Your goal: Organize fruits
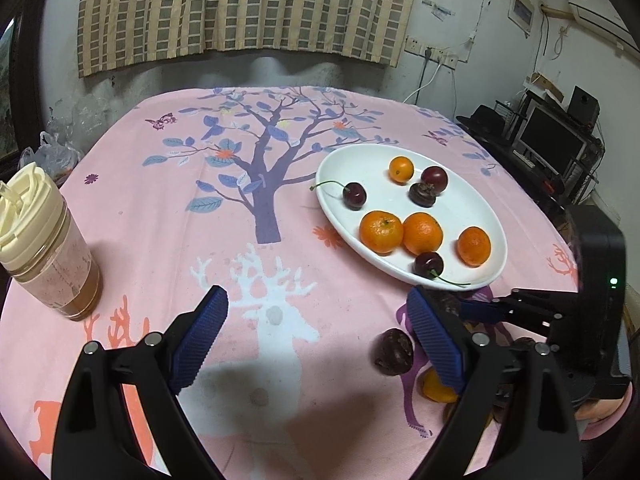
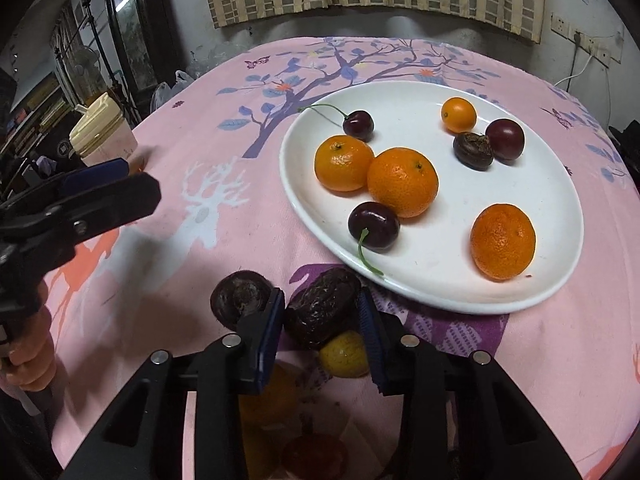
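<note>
Right wrist view: a dark wrinkled fruit point(image 2: 323, 312) is being clenched between the right gripper point(image 2: 322, 330) jaws for transfer to the plate point(image 2: 560, 280) just beyond, while the left gripper point(image 1: 316, 336) is being held released.

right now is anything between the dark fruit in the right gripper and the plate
Nothing visible blocks it. The right gripper holds the dark wrinkled fruit just short of the white plate; the near rim is open, with a stemmed cherry just inside it.

Bare tabletop point(image 1: 160, 220) lies open between the lidded jar point(image 1: 44, 248) at the left and the white plate point(image 1: 408, 272). Near the plate's front rim, a dark wrinkled fruit point(image 2: 240, 298) and a yellow fruit point(image 2: 344, 354) crowd the right tool point(image 2: 322, 336).
</note>
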A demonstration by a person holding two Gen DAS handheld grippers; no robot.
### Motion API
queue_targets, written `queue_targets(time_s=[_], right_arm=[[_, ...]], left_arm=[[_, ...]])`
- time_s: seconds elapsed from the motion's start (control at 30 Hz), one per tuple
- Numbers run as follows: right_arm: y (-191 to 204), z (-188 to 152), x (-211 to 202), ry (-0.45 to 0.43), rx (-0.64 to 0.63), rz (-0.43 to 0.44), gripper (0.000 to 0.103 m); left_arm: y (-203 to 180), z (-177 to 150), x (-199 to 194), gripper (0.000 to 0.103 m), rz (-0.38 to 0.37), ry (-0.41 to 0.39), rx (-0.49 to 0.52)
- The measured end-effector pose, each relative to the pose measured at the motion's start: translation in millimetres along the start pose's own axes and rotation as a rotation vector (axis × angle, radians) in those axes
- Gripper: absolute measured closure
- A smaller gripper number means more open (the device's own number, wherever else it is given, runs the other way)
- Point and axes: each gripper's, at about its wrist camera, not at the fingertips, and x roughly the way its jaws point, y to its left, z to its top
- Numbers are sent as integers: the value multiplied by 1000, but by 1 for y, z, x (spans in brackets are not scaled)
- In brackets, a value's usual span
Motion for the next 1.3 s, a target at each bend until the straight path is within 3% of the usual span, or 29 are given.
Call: queue_targets(time_s=[0.13, 0.3, 0.33, 0.47, 0.6, 0.63, 0.77, 0.93, 1.03, 1.17, 1.3], right_arm=[[-5, -1, -23, -34, 46, 155, 65], [-20, 6, -67, -184, 90, 199, 65], [-27, 6, -73, -203, 112, 204, 65], [-50, 7, -83, -237, 190, 206, 65], [-61, 6, -88, -254, 219, 209, 65], [-62, 6, -89, -261, 224, 207, 65], [-67, 5, -92, -280, 237, 197, 65], [-76, 4, -96, -302, 263, 184, 65], [-83, 3, -99, -328, 284, 186, 65], [-95, 4, -99, -377, 309, 163, 65], [-110, 9, -85, -392, 329, 100, 65]], left_arm=[[-2, -7, 12, 14, -42, 65, 3], [-20, -20, 31, 14, -119, 133, 59], [-23, -22, 34, 16, -129, 143, 61], [-34, -31, 47, 47, -177, 198, 87], [-42, -38, 57, 50, -180, 223, 110], [-44, -38, 57, 51, -173, 219, 119], [-49, -39, 57, 71, -189, 218, 136], [-54, -40, 54, 74, -170, 197, 157], [-53, -35, 44, 74, -160, 145, 149], [-48, -8, 29, 74, -173, 39, 93], [-54, 32, 40, 74, -170, -19, 82]])
